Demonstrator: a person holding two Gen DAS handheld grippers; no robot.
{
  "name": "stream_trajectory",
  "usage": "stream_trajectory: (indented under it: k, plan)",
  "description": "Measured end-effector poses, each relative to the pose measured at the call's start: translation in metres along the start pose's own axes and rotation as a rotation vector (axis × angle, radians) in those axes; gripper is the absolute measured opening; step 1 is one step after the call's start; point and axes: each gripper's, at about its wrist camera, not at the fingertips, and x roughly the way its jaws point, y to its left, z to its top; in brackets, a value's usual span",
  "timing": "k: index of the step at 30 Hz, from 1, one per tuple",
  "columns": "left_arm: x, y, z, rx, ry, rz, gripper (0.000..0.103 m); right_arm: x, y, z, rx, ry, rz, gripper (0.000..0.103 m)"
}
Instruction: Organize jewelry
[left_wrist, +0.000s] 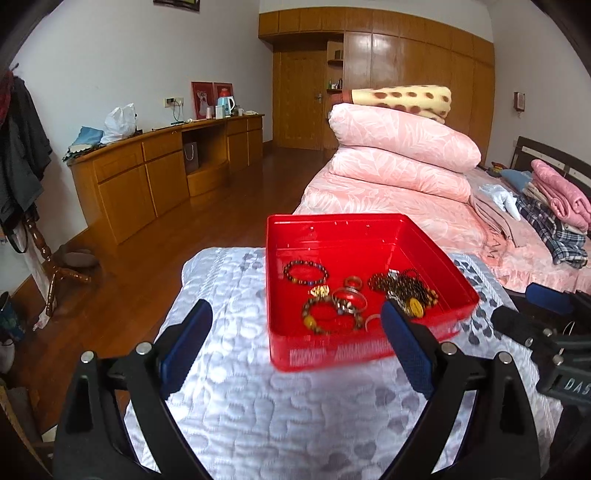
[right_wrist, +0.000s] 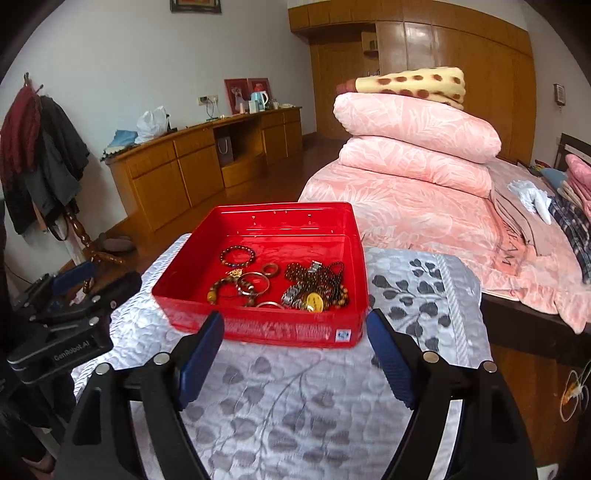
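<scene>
Both sets of jaws are spread wide with nothing between them. The left gripper (left_wrist: 295, 336) sits just short of the red box (left_wrist: 332, 354), its right pad overlapping the near wall. The right gripper (right_wrist: 295, 347) is at the box's front edge too. The jewelry (right_wrist: 273, 284) is piled inside, just past the pads, all on a white quilted cloth (right_wrist: 295, 406).

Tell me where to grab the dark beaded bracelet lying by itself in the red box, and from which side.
Pinch the dark beaded bracelet across one bead strand at its far arc, coming from above. It lies flat on the floor of the red box, whose walls block any sideways approach; the far side is clear of the other jewelry.
</scene>
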Motion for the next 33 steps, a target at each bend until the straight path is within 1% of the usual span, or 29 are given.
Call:
stream_trajectory:
  k: [7, 13, 19, 24, 33]
  plan:
    - [-0.030, 0.005, -0.025, -0.017, -0.021, 0.000, 0.090, -0.025, 0.003, -0.024, 0.006, -0.025, -0.005, 0.081]
    - [-0.049, 0.007, -0.046, -0.014, -0.021, 0.001, 0.090, -0.038, 0.009, -0.045, 0.005, -0.023, -0.003, 0.082]
    - [-0.065, 0.008, -0.063, -0.009, -0.021, 0.001, 0.090, -0.051, 0.014, -0.062, 0.000, -0.034, -0.028, 0.082]
    - [-0.083, 0.009, -0.072, -0.003, -0.058, 0.007, 0.090, -0.065, 0.018, -0.073, -0.008, -0.076, -0.026, 0.083]
    - [-0.111, 0.006, -0.072, 0.006, -0.141, 0.017, 0.090, -0.090, 0.029, -0.074, -0.046, -0.173, -0.027, 0.083]
